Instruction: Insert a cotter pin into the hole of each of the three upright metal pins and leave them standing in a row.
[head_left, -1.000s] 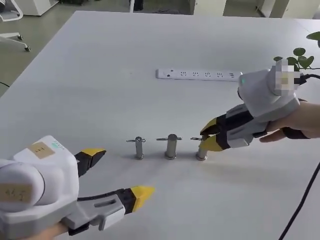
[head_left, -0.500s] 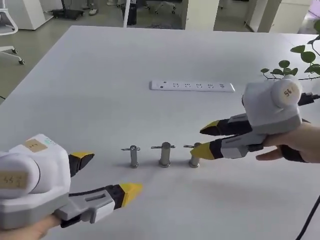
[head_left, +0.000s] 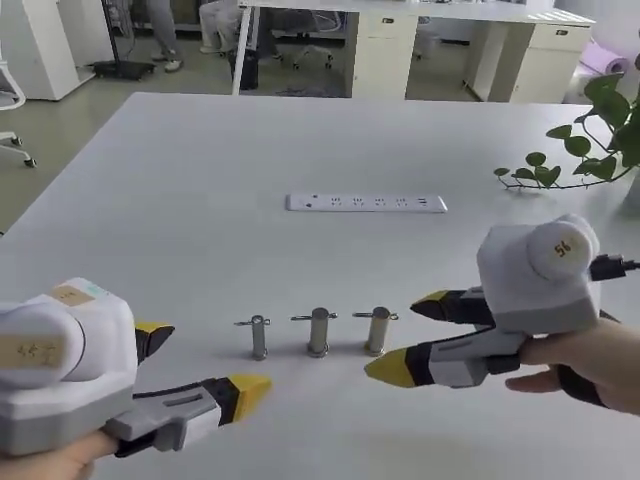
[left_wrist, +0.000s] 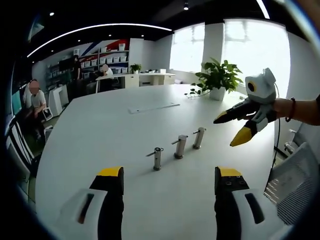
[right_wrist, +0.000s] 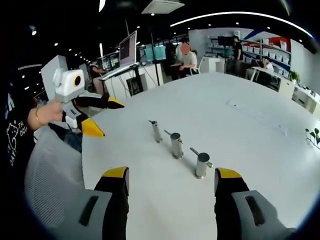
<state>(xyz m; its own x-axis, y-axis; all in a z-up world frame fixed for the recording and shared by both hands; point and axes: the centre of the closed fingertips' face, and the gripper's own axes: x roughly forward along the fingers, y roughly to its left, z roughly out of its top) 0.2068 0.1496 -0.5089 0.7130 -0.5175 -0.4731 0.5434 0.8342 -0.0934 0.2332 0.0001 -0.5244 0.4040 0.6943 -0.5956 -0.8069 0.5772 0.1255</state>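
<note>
Steel on white, folks: three short metal pins stand upright in a neat straight row on the pale table (head_left: 180, 190). In the head view the left pin (head_left: 259, 341), the middle pin (head_left: 318, 336) and the right pin (head_left: 377, 333) sit near one another with clear gaps between them, none touching. The left pin looks slimmer than its two neighbours. Every one of them has a thin cotter pin (head_left: 304, 317) set crosswise through its top, with the long end poking out toward the left of that view. The left gripper (head_left: 198, 362) hangs low at the near left, well apart from the row, with its yellow-tipped jaws spread wide and nothing between them. Its own view looks straight between those jaws at all three pins. Over on the other side, the right gripper (head_left: 404, 337) sits near the right pin and is aimed at the row. Its jaws are wide apart too, holding nothing, and the lower tip is close to that pin without touching it. From the right gripper view the row runs away diagonally, with the stoutest pin closest. Farther back on the table lies a white power strip (head_left: 366, 203), and a leafy plant (head_left: 585, 135) reaches in at the far right edge.
</note>
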